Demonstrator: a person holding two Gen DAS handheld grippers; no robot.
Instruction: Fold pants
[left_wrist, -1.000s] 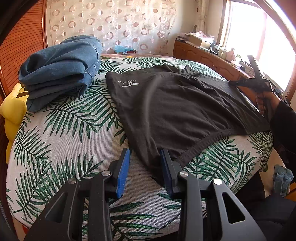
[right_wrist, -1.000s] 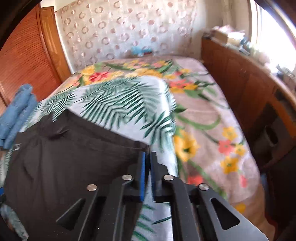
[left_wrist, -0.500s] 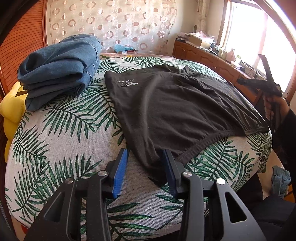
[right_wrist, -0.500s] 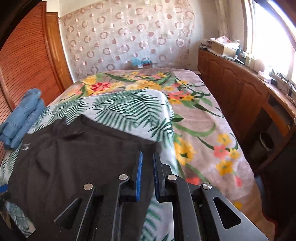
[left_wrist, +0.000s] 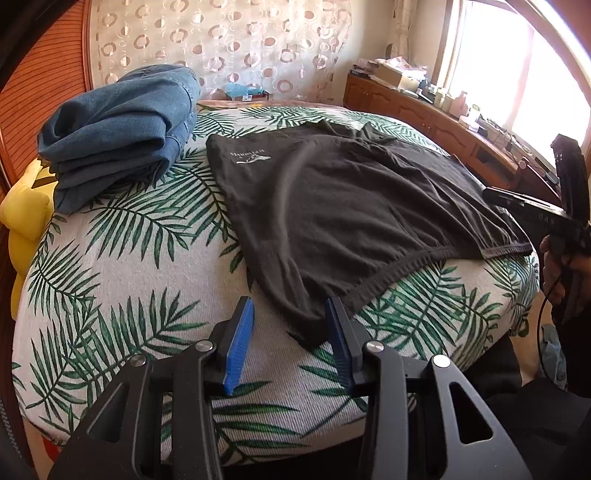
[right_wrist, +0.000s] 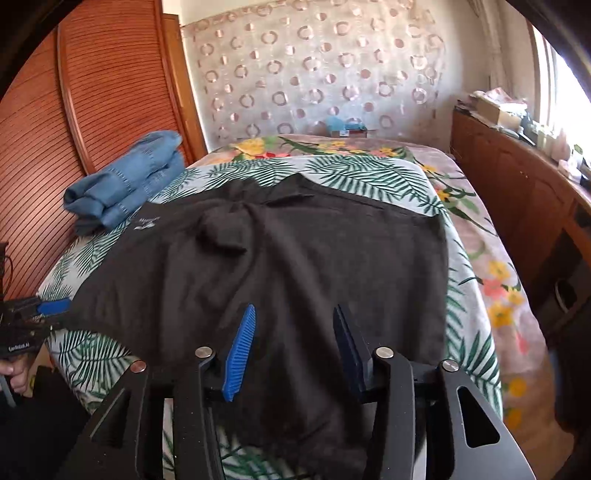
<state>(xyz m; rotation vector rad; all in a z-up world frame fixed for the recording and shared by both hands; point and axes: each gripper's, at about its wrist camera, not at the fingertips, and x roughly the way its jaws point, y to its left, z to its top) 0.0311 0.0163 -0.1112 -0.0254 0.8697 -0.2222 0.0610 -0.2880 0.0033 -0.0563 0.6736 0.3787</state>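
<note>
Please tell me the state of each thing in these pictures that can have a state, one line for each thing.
Black pants: spread flat on the bed, not yet folded.
Blue jeans: folded, stacked at the far corner of the bed.
Bed cover: leaf-print, spread over the bed.
Left gripper: open, over the near corner of the pants, not pinching it.
Right gripper: jaws just opened, above the pants, holding nothing.

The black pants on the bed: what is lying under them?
The black pants lie spread flat on a palm-leaf blanket, which shows around them. Under that is a floral blanket. Whether anything else lies beneath the pants cannot be seen; the fabric covers it.
</note>
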